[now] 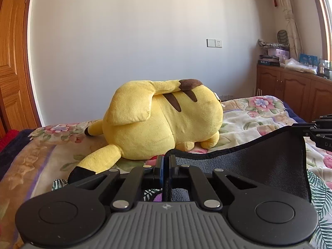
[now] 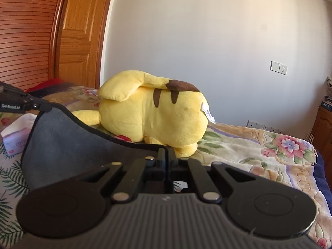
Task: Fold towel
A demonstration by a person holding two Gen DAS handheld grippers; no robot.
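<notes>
A dark grey towel (image 1: 259, 166) with a black hem hangs stretched between my two grippers above the bed. My left gripper (image 1: 166, 159) is shut on one upper corner of it. In the left wrist view my right gripper (image 1: 305, 129) holds the far corner at the right edge. In the right wrist view my right gripper (image 2: 167, 153) is shut on its corner of the towel (image 2: 68, 143), and my left gripper (image 2: 44, 106) pinches the other corner at the left. The towel sags between them.
A large yellow plush toy (image 1: 161, 118) lies on the floral bedspread (image 1: 255, 116) just beyond the towel. A tissue box (image 2: 16, 137) sits on the bed at the left. A wooden door (image 2: 81, 31) and wooden cabinets (image 1: 290, 91) flank the white wall.
</notes>
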